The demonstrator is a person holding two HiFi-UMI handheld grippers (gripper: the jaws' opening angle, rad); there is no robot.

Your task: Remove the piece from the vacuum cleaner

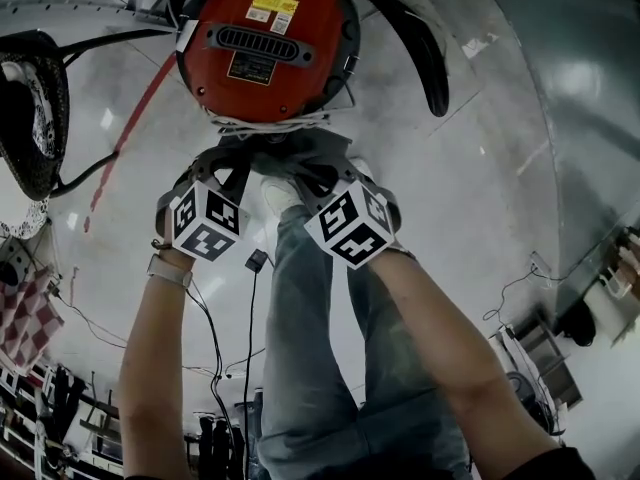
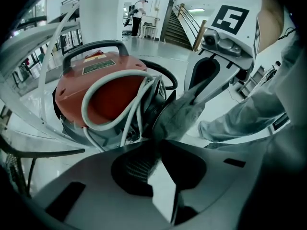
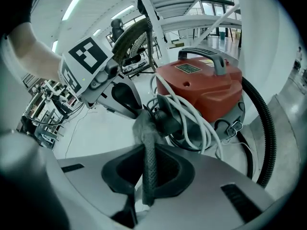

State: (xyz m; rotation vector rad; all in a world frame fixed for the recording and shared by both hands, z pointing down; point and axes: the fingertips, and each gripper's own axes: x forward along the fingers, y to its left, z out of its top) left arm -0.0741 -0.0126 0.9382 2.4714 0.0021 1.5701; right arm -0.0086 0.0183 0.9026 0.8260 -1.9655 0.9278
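Observation:
A red canister vacuum cleaner (image 1: 265,43) stands on the pale floor, with a white cord (image 3: 192,114) wound at its rear. A grey cloth-like piece (image 1: 285,150) sticks out from that rear end. Both grippers meet on it from either side. My left gripper (image 2: 159,143) is shut on the grey piece (image 2: 178,115), and my right gripper (image 3: 146,162) is shut on its other edge (image 3: 143,122). In the head view the left gripper (image 1: 228,173) and right gripper (image 1: 322,173) sit just below the vacuum, marker cubes facing up. Where the piece joins the vacuum is hidden.
A black ribbed hose (image 3: 266,128) curves off the vacuum's right side (image 1: 420,48). A round black object (image 1: 35,108) lies at the far left, with cables (image 1: 215,338) across the floor. The person's jeans-clad legs (image 1: 310,318) stand beneath the grippers. A white pillar (image 2: 103,13) rises behind the vacuum.

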